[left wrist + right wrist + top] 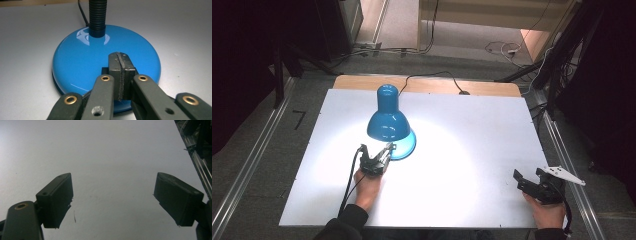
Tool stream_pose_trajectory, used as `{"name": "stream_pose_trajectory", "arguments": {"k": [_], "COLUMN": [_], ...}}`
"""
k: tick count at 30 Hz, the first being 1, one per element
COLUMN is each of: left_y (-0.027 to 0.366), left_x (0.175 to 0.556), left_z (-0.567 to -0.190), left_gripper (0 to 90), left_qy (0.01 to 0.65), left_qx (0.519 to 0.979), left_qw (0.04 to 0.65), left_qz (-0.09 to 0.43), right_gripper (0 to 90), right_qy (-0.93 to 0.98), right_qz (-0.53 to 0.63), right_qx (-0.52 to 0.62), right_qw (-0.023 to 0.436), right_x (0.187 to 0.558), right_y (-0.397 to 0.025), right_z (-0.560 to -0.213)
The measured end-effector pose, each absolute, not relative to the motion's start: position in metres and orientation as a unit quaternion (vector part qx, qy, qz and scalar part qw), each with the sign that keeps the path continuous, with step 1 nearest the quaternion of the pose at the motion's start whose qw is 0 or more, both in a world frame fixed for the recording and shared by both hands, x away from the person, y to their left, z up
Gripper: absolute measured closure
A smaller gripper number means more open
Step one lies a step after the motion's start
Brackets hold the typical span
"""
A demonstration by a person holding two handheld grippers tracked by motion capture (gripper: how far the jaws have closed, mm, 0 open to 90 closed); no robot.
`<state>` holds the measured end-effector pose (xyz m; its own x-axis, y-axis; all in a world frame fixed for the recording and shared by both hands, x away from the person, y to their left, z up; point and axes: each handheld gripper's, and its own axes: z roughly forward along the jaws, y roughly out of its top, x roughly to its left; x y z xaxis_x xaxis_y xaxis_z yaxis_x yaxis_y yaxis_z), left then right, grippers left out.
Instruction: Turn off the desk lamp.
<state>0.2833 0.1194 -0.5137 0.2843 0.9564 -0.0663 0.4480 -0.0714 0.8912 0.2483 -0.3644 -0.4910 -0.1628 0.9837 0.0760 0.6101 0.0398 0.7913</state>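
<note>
On the counter (472,150), left of centre, a blue lamp (388,120) stands lit, its shade bent down over its round base (100,62). Left hand (368,187) reaches in from the bottom edge, forearm angled slightly forward, left gripper (382,152) pointing up-table at the near rim of the base. Left gripper view: fingers (117,67) pressed flat together, nothing between them, tips over or on the top of the base; contact unclear. Right hand (546,210) sits near the counter's right front corner, well apart from the lamp. Right gripper (532,177) points up-table and slightly left, fingers (58,197) spread wide, bare counter between them.
</note>
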Motion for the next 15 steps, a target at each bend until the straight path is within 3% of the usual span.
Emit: {"name": "stream_pose_trajectory", "arguments": {"k": [15], "left_y": [0.1176], "left_x": [0.2849], "left_z": [-0.5150], "left_gripper": [90.0], "left_qy": [0.521], "left_qx": [0.670], "left_qw": [0.443], "left_qz": [0.289], "right_gripper": [14.3], "right_qy": [0.673], "right_qz": [0.359], "right_qx": [0.593], "right_qw": [0.259], "right_x": [0.2487], "right_y": [-0.3635], "right_z": [-0.4912]}}
